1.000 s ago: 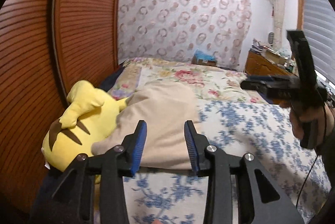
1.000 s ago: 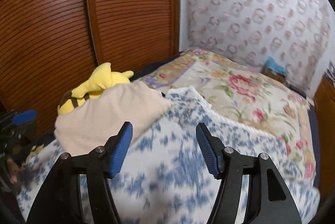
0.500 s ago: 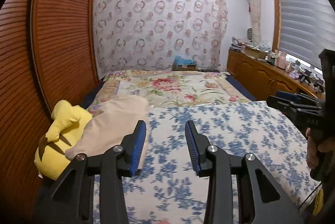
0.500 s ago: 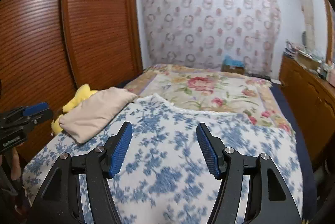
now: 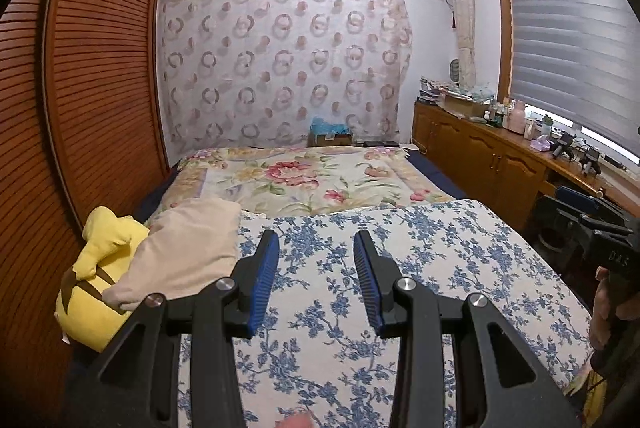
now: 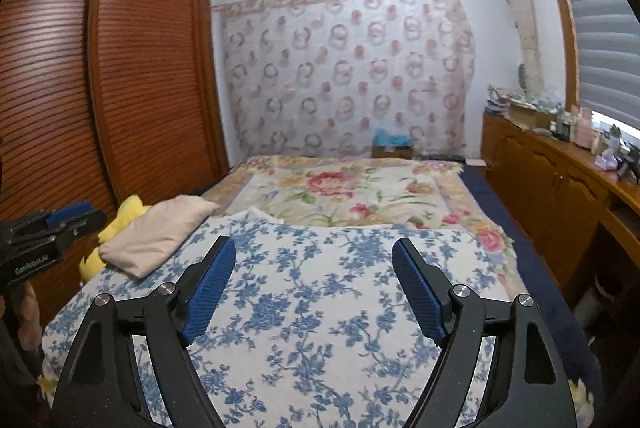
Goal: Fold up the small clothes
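Left wrist view: beige folded garment (image 5: 188, 248) on bed (image 5: 460, 248), ahead-left of left gripper (image 5: 316, 260), long axis running away toward headboard. Jaws part-open, empty. Right gripper (image 6: 312, 280) jaws just opened wide, empty; garment far left. Left hand nearer, likely first reach.

Left tool (image 5: 316, 248) empty above blue-floral quilt (image 5: 440, 268), beige pillow (image 5: 188, 248) on yellow plush (image 5: 96, 268)

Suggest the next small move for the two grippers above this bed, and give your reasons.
Probably carry the left gripper left toward the beige folded cloth lying against the yellow plush toy. Both grippers hold nothing, the right gripper has just been opening, and no other garment shows on the blue floral blanket.
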`<state>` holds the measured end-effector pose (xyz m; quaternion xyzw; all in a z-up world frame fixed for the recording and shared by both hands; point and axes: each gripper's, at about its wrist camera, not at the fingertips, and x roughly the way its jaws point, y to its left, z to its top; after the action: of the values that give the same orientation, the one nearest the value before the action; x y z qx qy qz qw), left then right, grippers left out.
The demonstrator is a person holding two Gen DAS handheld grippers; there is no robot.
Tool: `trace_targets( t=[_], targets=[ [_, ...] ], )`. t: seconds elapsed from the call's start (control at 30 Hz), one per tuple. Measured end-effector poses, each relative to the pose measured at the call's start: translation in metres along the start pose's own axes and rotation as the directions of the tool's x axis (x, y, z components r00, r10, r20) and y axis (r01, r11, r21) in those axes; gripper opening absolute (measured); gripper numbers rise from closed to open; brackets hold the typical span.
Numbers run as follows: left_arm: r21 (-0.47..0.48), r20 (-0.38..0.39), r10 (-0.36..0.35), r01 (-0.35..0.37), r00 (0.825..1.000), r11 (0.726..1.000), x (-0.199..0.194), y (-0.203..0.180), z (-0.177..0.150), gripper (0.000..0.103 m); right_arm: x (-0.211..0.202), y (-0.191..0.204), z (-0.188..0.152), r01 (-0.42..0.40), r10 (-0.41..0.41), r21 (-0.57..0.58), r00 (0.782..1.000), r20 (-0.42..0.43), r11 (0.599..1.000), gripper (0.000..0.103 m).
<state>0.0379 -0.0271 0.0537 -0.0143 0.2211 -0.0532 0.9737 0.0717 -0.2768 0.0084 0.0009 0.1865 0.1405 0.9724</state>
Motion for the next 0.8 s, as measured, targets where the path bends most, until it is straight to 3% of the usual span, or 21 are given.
trace_targets(
  t=[0.8],
  targets=[
    [0.011,0.007,0.018,-0.018,1.000,1.000,0.0011,-0.0099,-0.0046,0.037,-0.0084,-0.0039,-0.0093,0.027,-0.027,0.011,0.999,0.021,1.000,0.083]
  ],
)
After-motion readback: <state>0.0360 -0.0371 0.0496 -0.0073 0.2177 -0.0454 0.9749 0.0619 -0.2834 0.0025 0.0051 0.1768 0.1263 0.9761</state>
